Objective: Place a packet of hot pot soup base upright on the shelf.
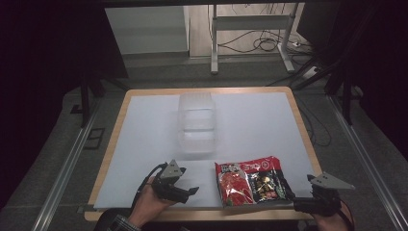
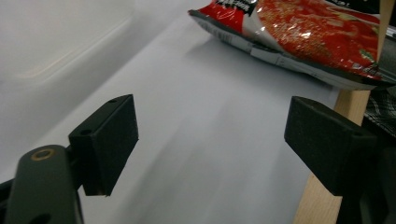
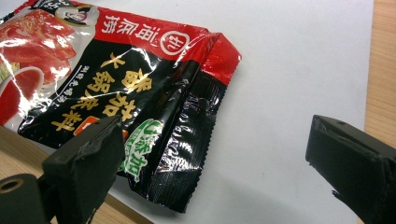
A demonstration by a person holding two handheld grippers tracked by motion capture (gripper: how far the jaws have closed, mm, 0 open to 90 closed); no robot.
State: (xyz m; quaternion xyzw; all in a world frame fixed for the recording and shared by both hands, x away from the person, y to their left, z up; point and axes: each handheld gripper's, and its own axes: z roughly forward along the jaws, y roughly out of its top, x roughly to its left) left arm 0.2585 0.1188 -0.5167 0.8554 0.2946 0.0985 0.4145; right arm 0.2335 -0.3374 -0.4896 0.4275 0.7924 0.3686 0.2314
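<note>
High view: red-black packet [image 1: 252, 184] between open grippers

- Soup-base packet [image 1: 251, 183]: glossy red-and-black foil pouch with yellow Chinese lettering and a food photo.
- It is sealed, slightly crinkled, and lies flat, face up.
- It rests near the front edge of the white surface [image 1: 144, 139], one crimped end just overhanging that edge.

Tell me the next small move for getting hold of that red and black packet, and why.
Probably ease the right gripper forward until the packet's crimped near corner sits between its jaws, then close. Both grippers are open and hold nothing, and the right one already faces that corner.
</note>
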